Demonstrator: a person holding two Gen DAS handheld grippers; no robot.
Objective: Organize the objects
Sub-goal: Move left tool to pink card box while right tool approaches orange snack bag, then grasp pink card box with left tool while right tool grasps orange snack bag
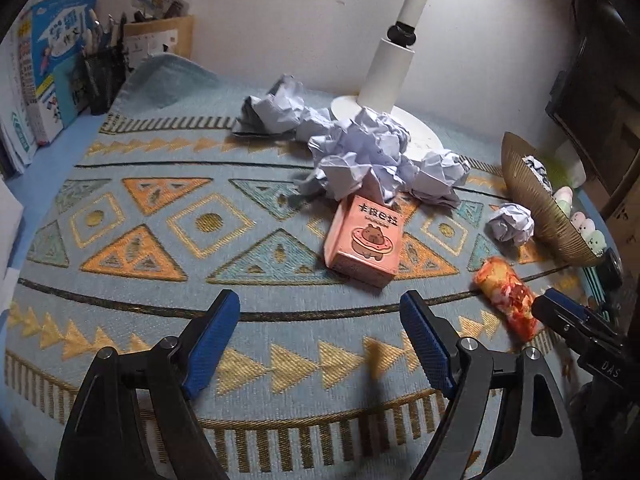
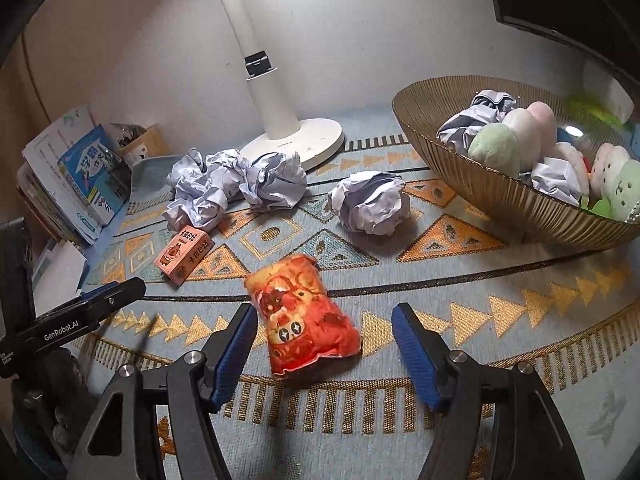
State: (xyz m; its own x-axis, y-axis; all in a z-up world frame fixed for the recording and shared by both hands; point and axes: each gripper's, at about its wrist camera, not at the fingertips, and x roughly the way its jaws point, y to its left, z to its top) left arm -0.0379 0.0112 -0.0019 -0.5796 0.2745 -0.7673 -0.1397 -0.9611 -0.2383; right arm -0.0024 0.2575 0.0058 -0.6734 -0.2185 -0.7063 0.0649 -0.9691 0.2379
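Snack pouch (image 2: 305,314): lies flat on counter, near side of the bowl (image 2: 500,196), just ahead of right claw (image 2: 324,344), spread and empty; likely light, soft, crinkly, slippery; best pinched across its puffed middle.

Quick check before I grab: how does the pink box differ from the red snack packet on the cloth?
The pink box is a rigid, sharp-edged carton; the red snack packet is a soft, puffy pouch. The box is pale pink with a cartoon animal; the packet is glossy red-orange. The box lies by the crumpled paper, ahead of the left gripper; the packet lies between the right gripper's open jaws. Both lie flat, ungrasped.
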